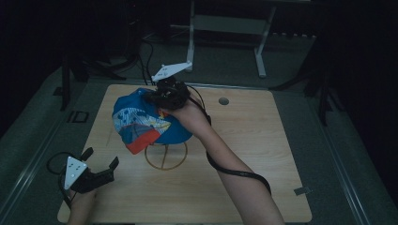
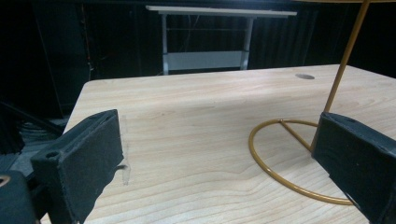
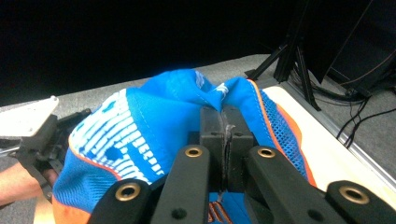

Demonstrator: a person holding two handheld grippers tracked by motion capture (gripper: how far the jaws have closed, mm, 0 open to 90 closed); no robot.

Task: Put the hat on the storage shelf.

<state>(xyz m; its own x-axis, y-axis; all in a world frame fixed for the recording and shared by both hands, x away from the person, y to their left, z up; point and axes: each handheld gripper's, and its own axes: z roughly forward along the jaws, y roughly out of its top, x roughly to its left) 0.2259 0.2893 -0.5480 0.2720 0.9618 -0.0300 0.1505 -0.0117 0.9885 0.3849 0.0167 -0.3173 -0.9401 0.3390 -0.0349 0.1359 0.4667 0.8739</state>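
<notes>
Soft, light blue-and-orange fabric cap over thin gold wire stand on wooden surface; right gripper fingers pinching cloth, prob. rear edge. Left gripper fingers apart, nothing between.

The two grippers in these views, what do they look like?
Both grippers are black, each topped by a pale grey three-cornered plate dotted with small holes. The left gripper has thick, block-like jaws with matt black pads. The right gripper has black linkage bars with brass-coloured rivets and trails a black cable. Both forearms are bare.
</notes>
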